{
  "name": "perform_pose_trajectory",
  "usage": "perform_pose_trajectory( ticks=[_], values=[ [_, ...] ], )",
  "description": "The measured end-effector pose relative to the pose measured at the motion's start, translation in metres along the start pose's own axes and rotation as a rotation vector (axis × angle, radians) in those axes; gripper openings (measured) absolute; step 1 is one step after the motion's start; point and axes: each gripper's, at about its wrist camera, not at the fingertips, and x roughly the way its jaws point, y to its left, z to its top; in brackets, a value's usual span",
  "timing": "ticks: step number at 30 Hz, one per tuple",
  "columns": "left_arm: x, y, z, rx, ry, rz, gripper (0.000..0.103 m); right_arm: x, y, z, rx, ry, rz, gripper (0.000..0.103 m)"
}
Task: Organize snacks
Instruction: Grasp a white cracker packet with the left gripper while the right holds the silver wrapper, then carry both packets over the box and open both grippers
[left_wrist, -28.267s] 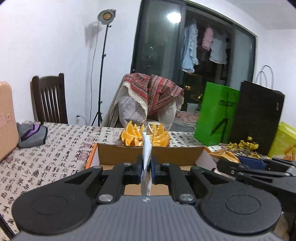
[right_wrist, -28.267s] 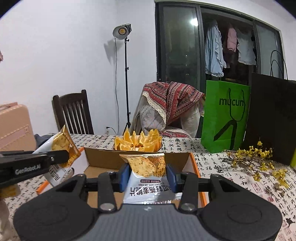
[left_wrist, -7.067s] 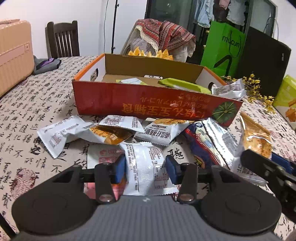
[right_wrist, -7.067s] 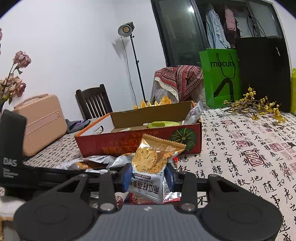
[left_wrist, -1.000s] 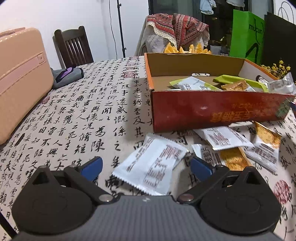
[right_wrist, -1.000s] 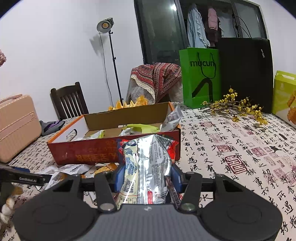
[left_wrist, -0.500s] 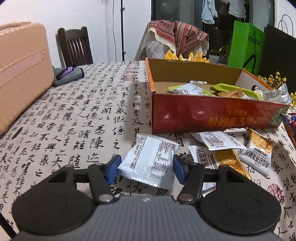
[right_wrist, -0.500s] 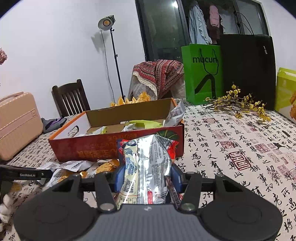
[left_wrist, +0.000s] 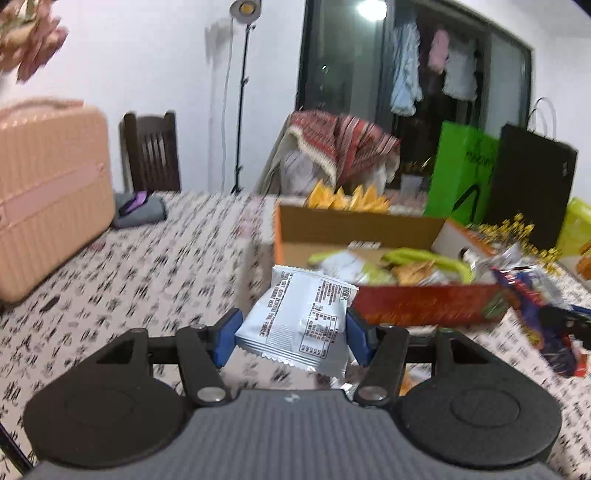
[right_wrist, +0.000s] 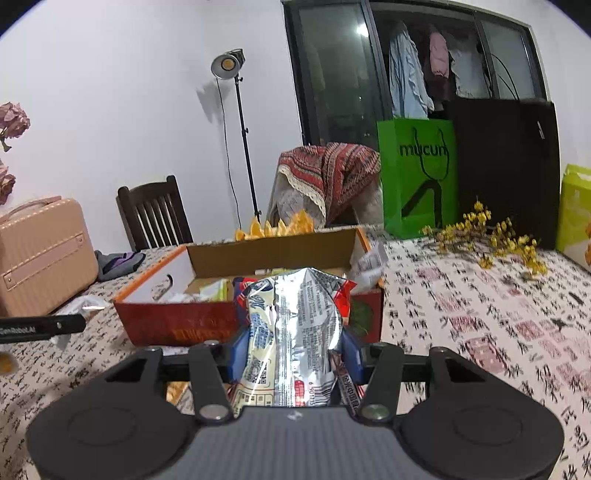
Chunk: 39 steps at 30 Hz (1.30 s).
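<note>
The box (right_wrist: 177, 325) is open on top, so a hand can come down into it from above. Its red front wall stands in the way of coming in low. Inside the box, snack packs (left_wrist: 406, 264) fill the right part; the left part looks barer. Left of the box, the tabletop (left_wrist: 166, 266) is wide and bare up to the pink suitcase (left_wrist: 48, 192) and a grey bundle (left_wrist: 138, 208). Right of the box, the tabletop is bare too, up to the yellow flowers (right_wrist: 495, 236) and the green bag (right_wrist: 417, 177). Behind the box stand orange pieces (right_wrist: 273, 226) and a chair with a blanket (right_wrist: 328, 177).
</note>
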Motion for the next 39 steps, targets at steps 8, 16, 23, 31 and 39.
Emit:
perform_pose_trajectory(
  ticks=[8,16,23,31,39],
  values=[
    [0.006,-0.031,0.027,-0.004,-0.074,-0.051,0.061,0.014,0.009,0.033,-0.022,-0.047,-0.007,0.051],
    [0.036,-0.057,0.057,-0.032,-0.102,-0.056,0.061,0.049,0.017,0.07,-0.011,-0.061,-0.014,0.051],
    [0.085,-0.068,0.066,-0.046,-0.069,-0.006,0.061,0.101,0.025,0.082,-0.011,-0.052,-0.03,0.051],
    [0.117,-0.048,0.048,-0.101,-0.011,0.013,0.061,0.135,0.019,0.058,-0.008,0.006,-0.006,0.051],
    [0.119,-0.05,0.042,-0.093,-0.025,0.018,0.061,0.134,0.016,0.053,-0.016,-0.019,-0.042,0.051]
  ],
)
